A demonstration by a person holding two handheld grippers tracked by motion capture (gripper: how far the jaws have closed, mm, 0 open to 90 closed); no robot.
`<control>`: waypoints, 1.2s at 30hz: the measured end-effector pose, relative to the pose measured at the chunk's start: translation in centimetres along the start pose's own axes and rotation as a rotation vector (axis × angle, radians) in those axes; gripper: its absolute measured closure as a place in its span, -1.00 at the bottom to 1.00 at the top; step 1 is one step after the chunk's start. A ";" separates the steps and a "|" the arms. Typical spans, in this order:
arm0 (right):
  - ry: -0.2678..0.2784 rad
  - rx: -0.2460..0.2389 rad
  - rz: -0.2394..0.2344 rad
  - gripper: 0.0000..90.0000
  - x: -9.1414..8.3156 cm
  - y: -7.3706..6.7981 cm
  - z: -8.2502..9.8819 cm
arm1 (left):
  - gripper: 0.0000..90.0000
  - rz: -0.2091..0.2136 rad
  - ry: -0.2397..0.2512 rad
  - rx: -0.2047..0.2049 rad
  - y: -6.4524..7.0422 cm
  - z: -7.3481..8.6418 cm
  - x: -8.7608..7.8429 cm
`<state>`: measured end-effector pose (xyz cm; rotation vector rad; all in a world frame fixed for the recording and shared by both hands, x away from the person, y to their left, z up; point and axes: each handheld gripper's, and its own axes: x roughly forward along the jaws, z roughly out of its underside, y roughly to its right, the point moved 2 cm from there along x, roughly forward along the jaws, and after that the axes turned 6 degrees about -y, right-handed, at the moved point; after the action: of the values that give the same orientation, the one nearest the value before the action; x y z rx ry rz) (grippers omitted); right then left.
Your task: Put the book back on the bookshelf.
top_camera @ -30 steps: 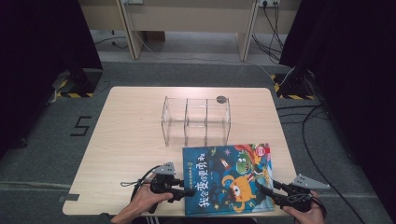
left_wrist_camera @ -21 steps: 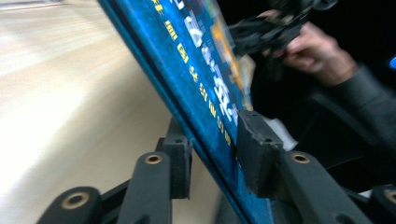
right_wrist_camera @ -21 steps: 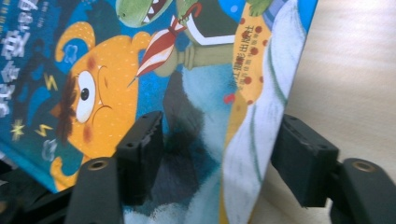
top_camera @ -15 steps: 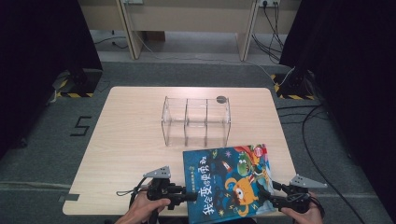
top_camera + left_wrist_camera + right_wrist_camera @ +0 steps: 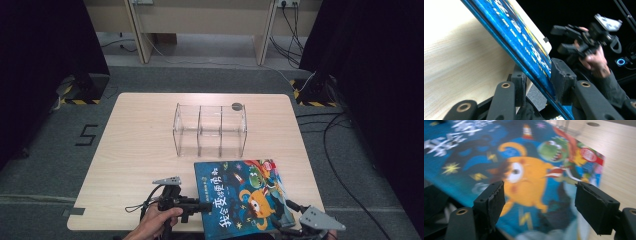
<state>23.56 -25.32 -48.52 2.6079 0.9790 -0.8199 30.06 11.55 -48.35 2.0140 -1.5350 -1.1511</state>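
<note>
Blue picture book [image 5: 243, 195] is lying near the wooden table's [image 5: 140, 150] front edge, at five o'clock from the clear acrylic organiser [image 5: 210, 130], its near end overhanging. Left gripper [image 5: 202, 205] is pinching the book's left edge, pads [image 5: 560, 77] pressing both faces. Right gripper [image 5: 292, 227], at the book's four o'clock corner, has just been opening; its jaws are standing spread, gripping nothing.

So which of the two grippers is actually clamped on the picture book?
The left gripper: its jaws pinch the picture book at its edge. The right gripper has jaws spread, just opened, touching nothing.
</note>
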 end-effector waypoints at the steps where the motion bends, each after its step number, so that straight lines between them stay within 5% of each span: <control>1: -0.005 -0.018 -0.007 -0.46 0.0 -0.9 0.1 | 0.45 -0.002 0.001 -0.006 0.0 0.0 0.0; 8: -0.014 -0.089 -0.045 -0.50 0.6 -3.4 0.3 | 0.44 -0.010 0.005 -0.038 -0.1 -0.4 0.1; 22: -0.052 -0.228 0.028 -0.52 1.8 -5.3 0.2 | 0.38 -0.033 0.055 -0.098 2.0 -1.0 0.3; 29: -0.031 -0.285 0.091 -0.49 2.4 -6.2 -0.4 | 0.38 -0.034 0.057 -0.106 2.4 -0.8 0.8; 36: -0.028 -0.321 0.092 -0.45 3.7 -8.0 -1.1 | 0.37 -0.038 0.043 -0.087 2.6 -0.8 0.9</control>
<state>21.04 -16.90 -49.97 2.3414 0.8922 -0.6171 29.09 9.70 -46.36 2.0055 -1.4067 -1.1611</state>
